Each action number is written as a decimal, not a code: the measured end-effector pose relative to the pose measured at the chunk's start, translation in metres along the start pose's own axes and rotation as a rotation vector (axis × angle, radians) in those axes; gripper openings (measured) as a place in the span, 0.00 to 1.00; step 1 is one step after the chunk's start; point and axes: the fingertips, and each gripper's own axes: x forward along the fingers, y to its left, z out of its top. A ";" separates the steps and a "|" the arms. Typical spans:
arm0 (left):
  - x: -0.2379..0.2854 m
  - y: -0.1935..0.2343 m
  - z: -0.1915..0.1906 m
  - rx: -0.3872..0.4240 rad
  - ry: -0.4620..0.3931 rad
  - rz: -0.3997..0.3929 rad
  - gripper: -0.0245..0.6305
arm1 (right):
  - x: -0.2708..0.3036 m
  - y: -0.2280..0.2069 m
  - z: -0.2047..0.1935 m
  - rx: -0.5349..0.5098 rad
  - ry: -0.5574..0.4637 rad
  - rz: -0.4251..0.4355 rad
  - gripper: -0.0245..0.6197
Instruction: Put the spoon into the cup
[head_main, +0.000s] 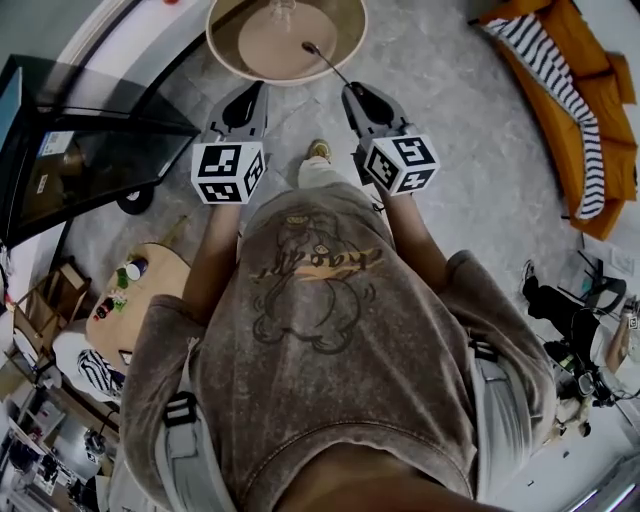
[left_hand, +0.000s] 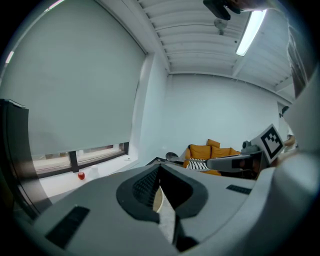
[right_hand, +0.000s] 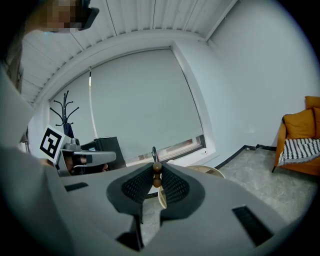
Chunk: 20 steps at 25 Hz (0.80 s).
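Stands on a grey speckled floor (head_main: 470, 120), facing a round tan worktop (head_main: 235, 50) at the top of the head view. Has a dark glass-fronted cabinet (head_main: 80, 160) at far left. Holds the left gripper (head_main: 256, 90) out just short of the worktop's near rim, jaws pressed together with nothing between them. Shows a clear cup (head_main: 282, 12) standing on the worktop, cut off by the frame's upper edge and apart from both grippers. Pinches the spoon (head_main: 328, 62) by its brown beaded handle in the jaws of the right gripper (head_main: 350, 90), bowl end pointing forward over the worktop's near rim, short of the cup and not in it. Has an orange sofa (head_main: 600, 150) with a striped throw (head_main: 550, 70) at far right.
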 end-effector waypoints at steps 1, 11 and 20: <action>0.006 0.002 0.001 -0.002 0.001 0.008 0.06 | 0.005 -0.005 0.002 0.000 0.003 0.008 0.13; 0.060 0.009 0.013 -0.004 -0.009 0.085 0.06 | 0.042 -0.055 0.016 -0.006 0.030 0.099 0.13; 0.090 0.026 0.025 -0.010 -0.021 0.131 0.06 | 0.071 -0.082 0.025 0.000 0.045 0.125 0.13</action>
